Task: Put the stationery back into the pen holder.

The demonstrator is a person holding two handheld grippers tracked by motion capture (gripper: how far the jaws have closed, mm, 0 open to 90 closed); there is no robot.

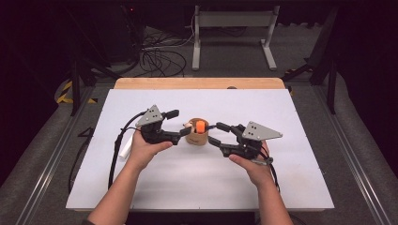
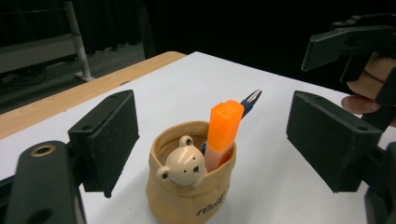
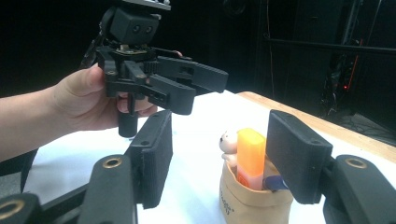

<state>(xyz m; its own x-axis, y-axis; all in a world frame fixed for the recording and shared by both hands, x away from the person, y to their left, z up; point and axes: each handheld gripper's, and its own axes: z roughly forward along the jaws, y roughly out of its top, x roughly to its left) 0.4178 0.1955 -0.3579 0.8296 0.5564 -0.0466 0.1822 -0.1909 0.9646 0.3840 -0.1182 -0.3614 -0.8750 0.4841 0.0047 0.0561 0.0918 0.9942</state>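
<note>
High view: bear pen pot (image 1: 197, 136) near middle of table (image 1: 141, 187), orange marker (image 1: 200, 126) inside. Left gripper (image 1: 180, 123) wide, holding nothing, left of pot. Right gripper (image 1: 216, 133) wide around pot, apparently not touching.

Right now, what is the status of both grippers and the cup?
Left gripper open, jaws either side of cup, no contact. Right gripper open beside it. Cup upright, orange marker and pen inside. Nothing in the way.
</note>
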